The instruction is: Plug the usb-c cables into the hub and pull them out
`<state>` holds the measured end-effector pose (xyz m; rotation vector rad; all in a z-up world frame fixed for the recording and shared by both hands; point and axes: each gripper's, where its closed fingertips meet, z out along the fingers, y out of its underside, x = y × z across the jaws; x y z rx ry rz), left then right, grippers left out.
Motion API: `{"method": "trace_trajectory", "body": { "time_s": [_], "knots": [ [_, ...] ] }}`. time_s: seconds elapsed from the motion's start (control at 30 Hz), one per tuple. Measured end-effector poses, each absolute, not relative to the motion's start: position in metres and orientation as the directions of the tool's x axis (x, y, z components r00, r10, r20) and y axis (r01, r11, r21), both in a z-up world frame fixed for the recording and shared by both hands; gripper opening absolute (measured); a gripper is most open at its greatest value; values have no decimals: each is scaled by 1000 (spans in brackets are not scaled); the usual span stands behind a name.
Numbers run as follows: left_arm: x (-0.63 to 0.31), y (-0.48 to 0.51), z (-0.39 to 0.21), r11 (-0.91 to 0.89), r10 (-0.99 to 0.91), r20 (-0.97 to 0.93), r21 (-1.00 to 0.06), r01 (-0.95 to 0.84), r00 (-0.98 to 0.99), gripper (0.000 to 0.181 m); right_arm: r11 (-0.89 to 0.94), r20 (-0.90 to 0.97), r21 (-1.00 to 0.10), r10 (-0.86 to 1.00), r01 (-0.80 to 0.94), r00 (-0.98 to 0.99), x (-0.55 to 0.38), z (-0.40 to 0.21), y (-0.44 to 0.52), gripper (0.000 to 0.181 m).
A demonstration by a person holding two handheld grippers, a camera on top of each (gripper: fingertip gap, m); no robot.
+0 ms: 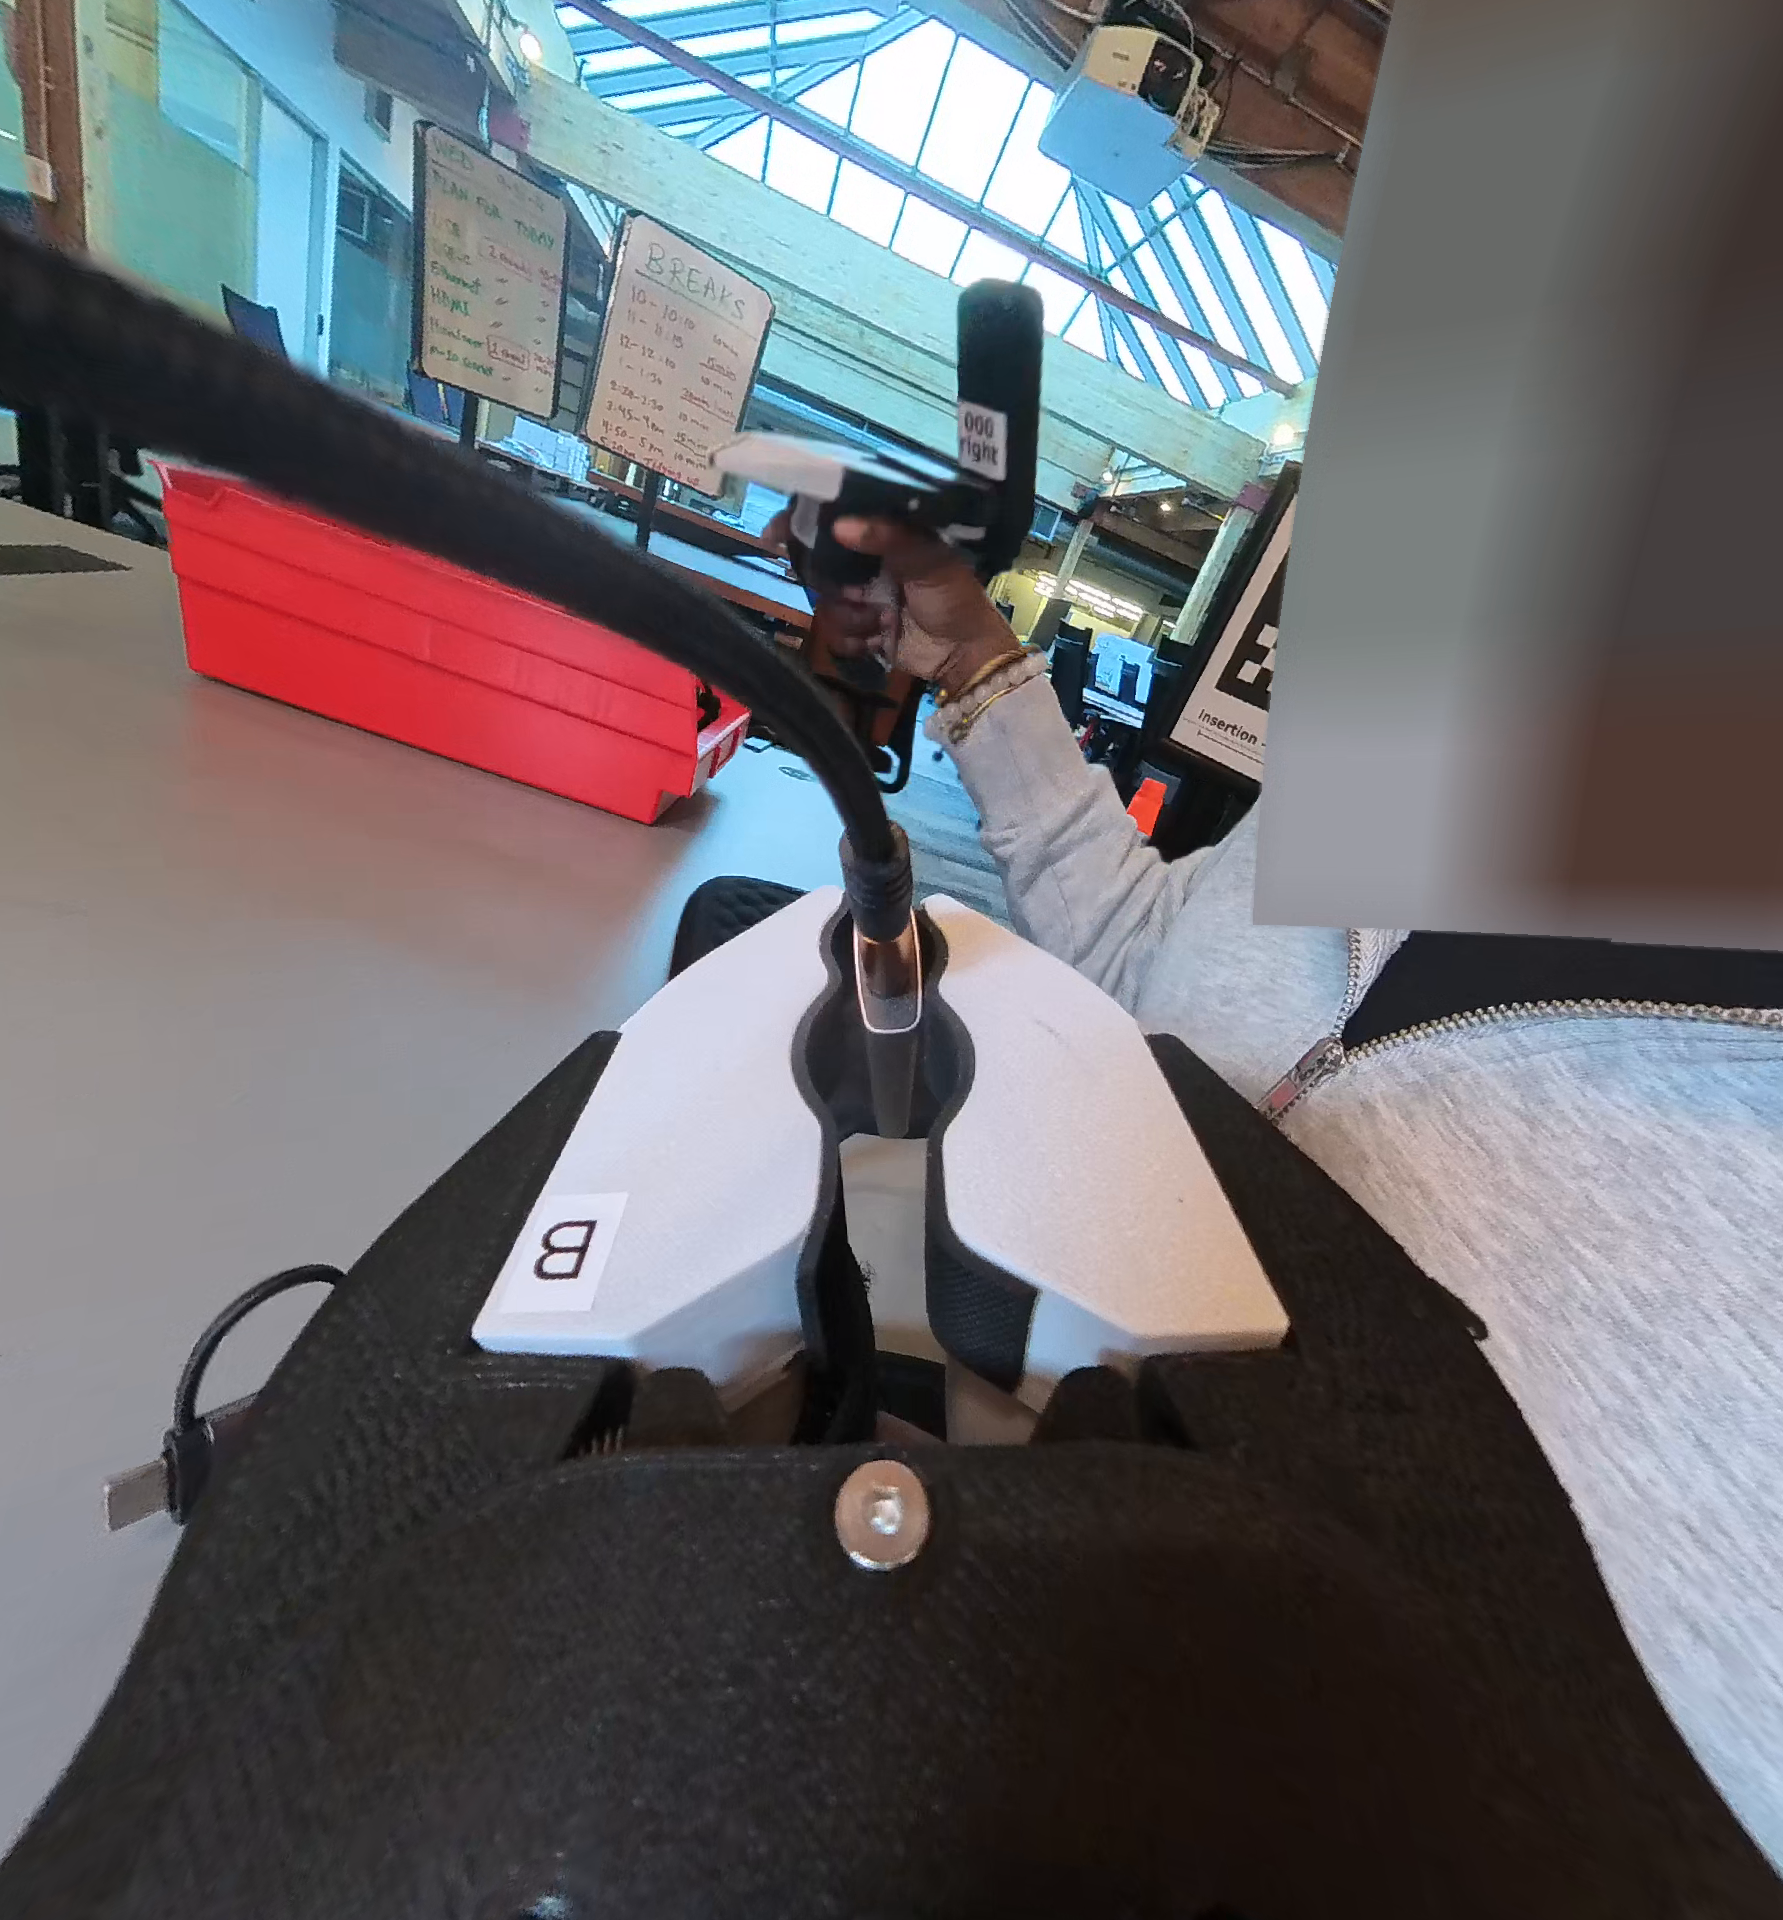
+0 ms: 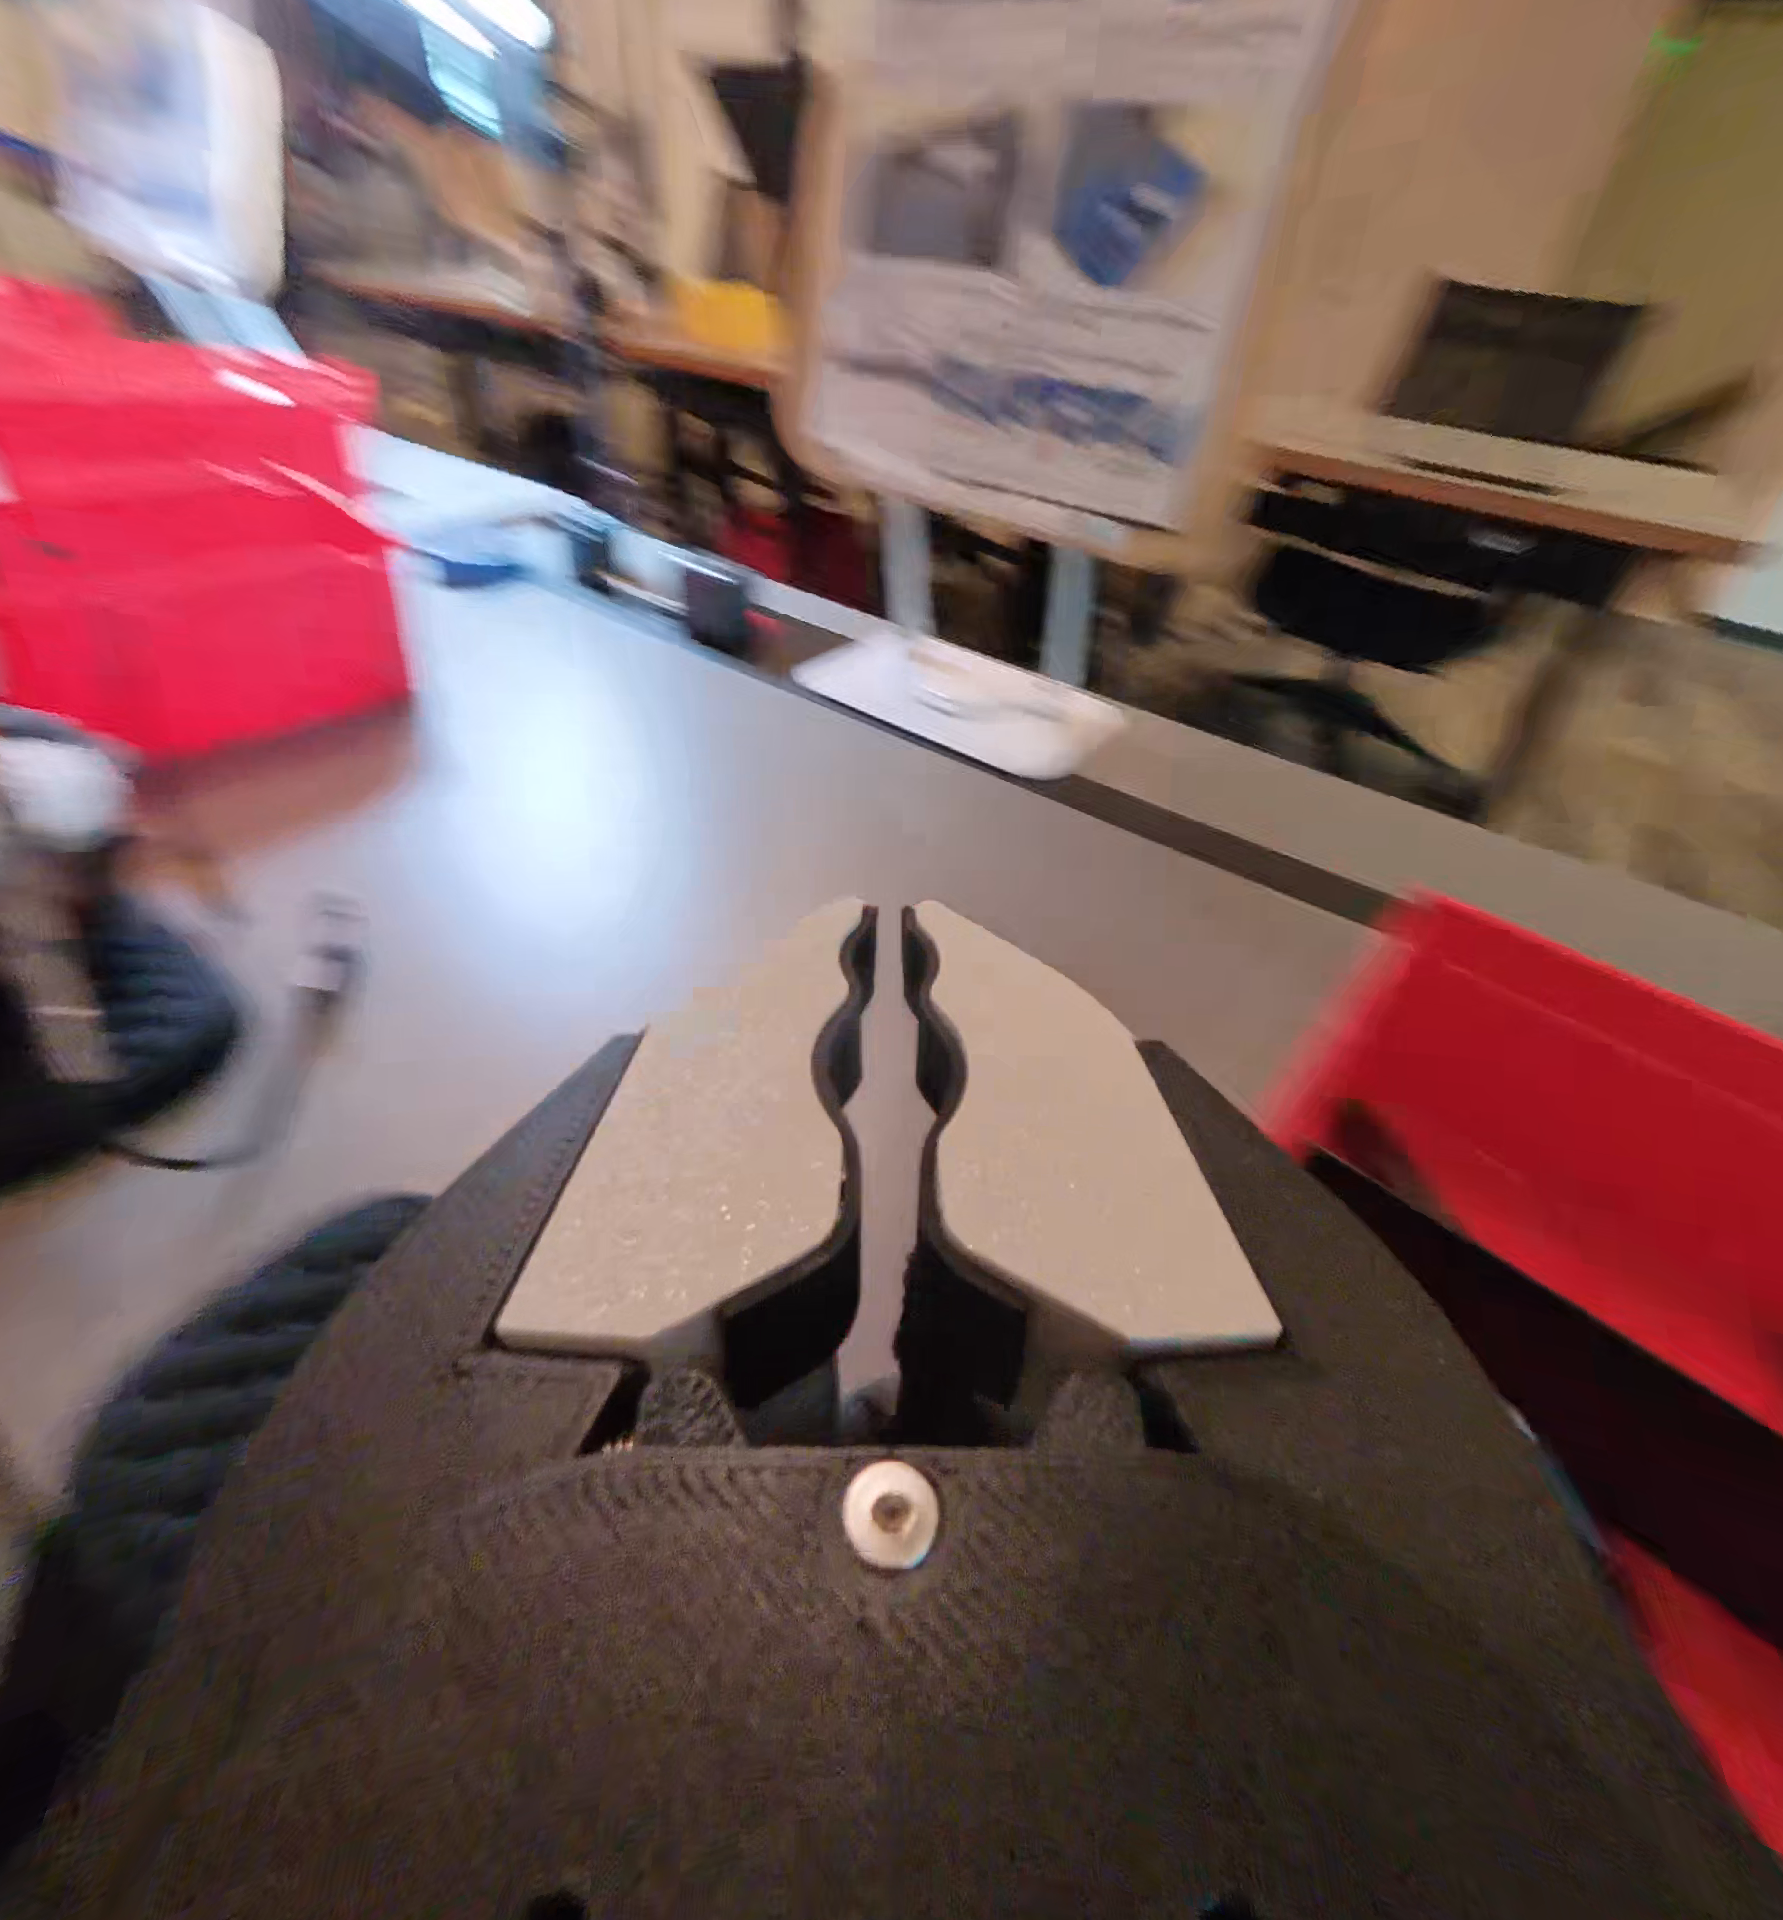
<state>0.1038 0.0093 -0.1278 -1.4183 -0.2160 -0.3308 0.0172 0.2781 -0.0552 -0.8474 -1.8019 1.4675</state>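
One plug sits clamped in the left gripper [image 1: 885, 1023]: its white fingers [image 1: 689, 1122] are closed on the dark, metal-edged body of a usb-c cable [image 1: 513, 540], with the strain relief poking out past the tips and the thick braided lead arching up and away to the far left. By my reading, this is the carrying stage, a cable held free of any socket, either just pulled or about to be plugged; which of the two I cannot tell.

Near the left edge of that view, a short black lead with a flat metal connector [image 1: 144, 1491] lies on the grey table [image 1: 243, 935]; whether it belongs to the hub is unclear. No hub is plainly visible in either view, so the next move probably calls for finding it and squaring the plug tip to a port before pushing.

Farther off, a red bin [image 1: 430, 655] rests on the table, and beyond it the right gripper [image 2: 889, 914] is held raised in a hand. Its own view is badly blurred, yet its fingers stand almost together, a thin slit between them, gripping nothing.
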Motion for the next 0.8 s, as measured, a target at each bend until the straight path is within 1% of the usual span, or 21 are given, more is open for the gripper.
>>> {"method": "trace_trajectory", "body": {
  "time_s": [0.03, 0.07, 0.1, 0.13, 0.17, 0.2, 0.23, 0.27, 0.33, 0.37, 0.4, 0.43, 0.5, 0.53, 0.6, 0.63, 0.7, 0.77, 0.8],
  "knots": [
    [104, 9, -128, 119, -94, 340, -929, 350, 936, 9, 121, 38, -990, 732, 75, -680, 24, -52, 244, 8],
    [104, 9, -127, 122, -92, 337, -930, 347, 937, 9, 94, -26, -990, 602, 102, -798, 37, -53, 205, 15],
    [104, 8, -127, 127, -88, 331, -932, 340, 939, 9, 86, -105, -984, 419, 155, -902, 57, -59, 164, 20],
    [104, 8, -126, 134, -86, 324, -933, 333, 942, 9, 106, -189, -971, 207, 215, -960, 83, -67, 128, 29],
    [104, 7, -125, 141, -87, 321, -933, 330, 943, 9, 155, -258, -953, 28, 260, -966, 106, -78, 98, 39],
    [104, 6, -124, 147, -89, 320, -932, 330, 943, 9, 241, -297, -930, -48, 277, -954, 117, -97, 74, 48],
    [105, 5, -124, 151, -93, 321, -931, 332, 942, 9, 333, -292, -906, -42, 262, -956, 118, -121, 55, 55],
    [105, 5, -123, 154, -96, 321, -931, 332, 942, 9, 399, -267, -886, -18, 238, -963, 116, -143, 39, 57],
    [106, 4, -123, 158, -99, 314, -932, 326, 944, 9, 482, -280, -843, -17, 238, -960, 120, -173, 13, 53],
    [106, 4, -123, 159, -100, 310, -933, 323, 945, 9, 488, -295, -837, -21, 248, -955, 123, -180, 3, 44],
    [107, 4, -123, 159, -100, 308, -934, 321, 946, 9, 476, -297, -843, -22, 251, -955, 124, -184, -5, 22],
    [106, 4, -122, 161, -95, 309, -933, 321, 946, 9, 441, -292, -862, -29, 250, -956, 124, -183, -12, 9],
    [101, 0, -117, 210, -68, 311, -925, 318, 948, 10, 336, -310, -896, 0, 292, -951, 118, -177, -19, 8],
    [93, -1, -115, 244, -12, 326, -916, 319, 945, 16, 274, -352, -900, -1, 339, -936, 116, -171, -21, 8],
    [80, -1, -109, 321, 93, 348, -897, 303, 933, 40, 109, -424, -901, -22, 420, -905, 108, -150, -23, 8],
    [78, 0, -105, 363, 124, 362, -883, 298, 924, 46, 30, -450, -893, -24, 449, -893, 103, -141, -22, 8],
    [72, 0, -97, 461, 165, 407, -837, 294, 899, 46, -83, -481, -872, -35, 482, -876, 97, -130, -21, 8],
    [68, 1, -94, 508, 163, 438, -805, 305, 884, 45, -120, -469, -877, -1, 466, -883, 94, -130, -24, 8],
    [67, 3, -96, 498, 161, 443, -808, 315, 882, 33, -109, -457, -885, 20, 452, -889, 93, -133, -26, 8]
  ]
}}
